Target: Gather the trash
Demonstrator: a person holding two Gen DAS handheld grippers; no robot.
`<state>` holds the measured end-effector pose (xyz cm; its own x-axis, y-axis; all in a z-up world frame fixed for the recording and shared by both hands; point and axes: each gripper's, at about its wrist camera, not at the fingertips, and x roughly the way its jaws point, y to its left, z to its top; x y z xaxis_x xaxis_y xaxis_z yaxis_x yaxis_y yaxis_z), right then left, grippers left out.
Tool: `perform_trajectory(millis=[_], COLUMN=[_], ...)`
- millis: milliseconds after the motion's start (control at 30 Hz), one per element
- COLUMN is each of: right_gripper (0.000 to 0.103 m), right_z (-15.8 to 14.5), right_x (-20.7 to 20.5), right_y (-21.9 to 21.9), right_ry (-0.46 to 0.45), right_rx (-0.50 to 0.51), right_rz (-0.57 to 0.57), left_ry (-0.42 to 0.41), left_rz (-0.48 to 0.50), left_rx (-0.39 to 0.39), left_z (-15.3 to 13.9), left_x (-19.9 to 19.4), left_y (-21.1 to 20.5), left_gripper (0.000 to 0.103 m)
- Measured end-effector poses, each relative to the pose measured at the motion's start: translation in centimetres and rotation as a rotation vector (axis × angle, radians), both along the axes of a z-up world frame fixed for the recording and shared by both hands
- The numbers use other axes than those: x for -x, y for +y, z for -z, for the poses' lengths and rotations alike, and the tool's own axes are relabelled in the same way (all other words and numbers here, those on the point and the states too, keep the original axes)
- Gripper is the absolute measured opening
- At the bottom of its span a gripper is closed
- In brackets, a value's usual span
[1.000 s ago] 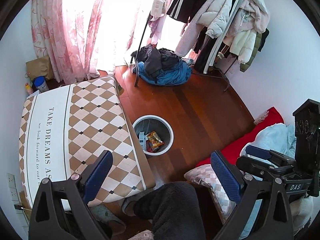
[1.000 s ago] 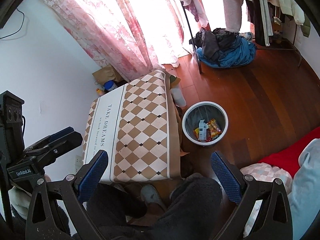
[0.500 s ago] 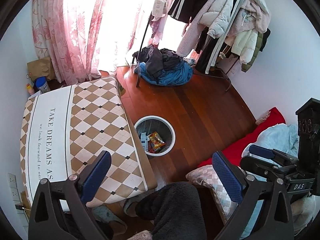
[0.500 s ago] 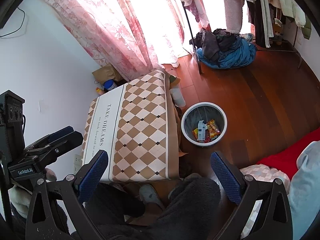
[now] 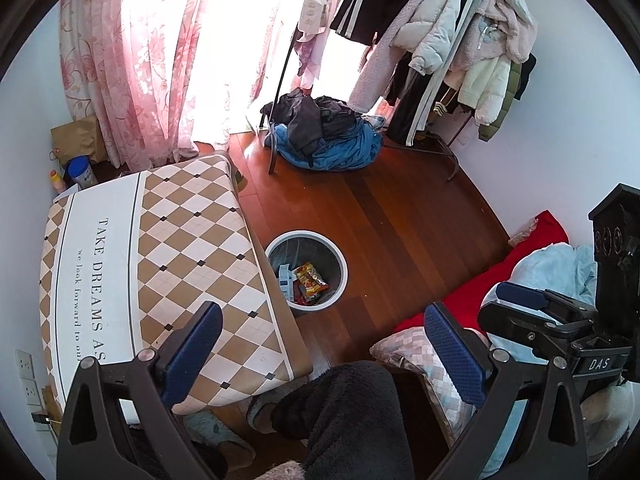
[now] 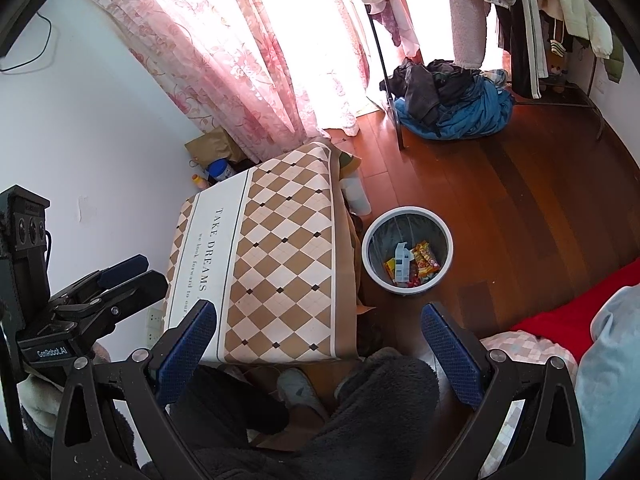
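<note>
- The left tool (image 5: 322,344) hangs high over the room with its blue-padded fingers (image 5: 192,348) spread wide apart and nothing between them.
- The right tool (image 6: 318,344) is likewise spread wide and empty, held above the person's dark fleece-clad knees (image 6: 376,412).
- In the left wrist view, the right tool shows at 4 o'clock, side-on; in the right wrist view, the left tool shows at 8 o'clock.
- The trash bin (image 5: 343,264), white-rimmed and round, stands on the wooden floor (image 5: 400,220) just beside the right edge of the tabletop (image 5: 192,240), which is covered in a brown-and-white diamond cloth.
- Inside the trash bin lie a pale blue carton (image 6: 402,264) and red-yellow snack wrappers (image 6: 426,260).
- A heap of blue and dark clothes (image 5: 324,136) sits on the floor at 12 o'clock, under a loaded clothes rack (image 5: 448,52).
- Pink floral curtains (image 5: 132,60) hang at 11 o'clock.
- A red blanket (image 6: 560,316) lies at 4 o'clock in the right wrist view.
</note>
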<state>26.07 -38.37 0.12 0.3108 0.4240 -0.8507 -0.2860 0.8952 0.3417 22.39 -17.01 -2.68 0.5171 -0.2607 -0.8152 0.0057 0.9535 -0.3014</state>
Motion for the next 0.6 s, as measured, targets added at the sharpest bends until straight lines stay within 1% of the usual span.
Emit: perform_trajectory(millis=[600], right_gripper=[0.103], right_z=[-1.0], right_x=[-0.5], right_y=[-1.6], right_ry=[-0.010], right_rx=[0.021], right_rz=[-0.021], left_ry=[0.000], left_rz=[0.022], left_rx=[0.009], left_z=[-0.3], left_x=[0.5], left_y=[-0.4], left_gripper=[0.103])
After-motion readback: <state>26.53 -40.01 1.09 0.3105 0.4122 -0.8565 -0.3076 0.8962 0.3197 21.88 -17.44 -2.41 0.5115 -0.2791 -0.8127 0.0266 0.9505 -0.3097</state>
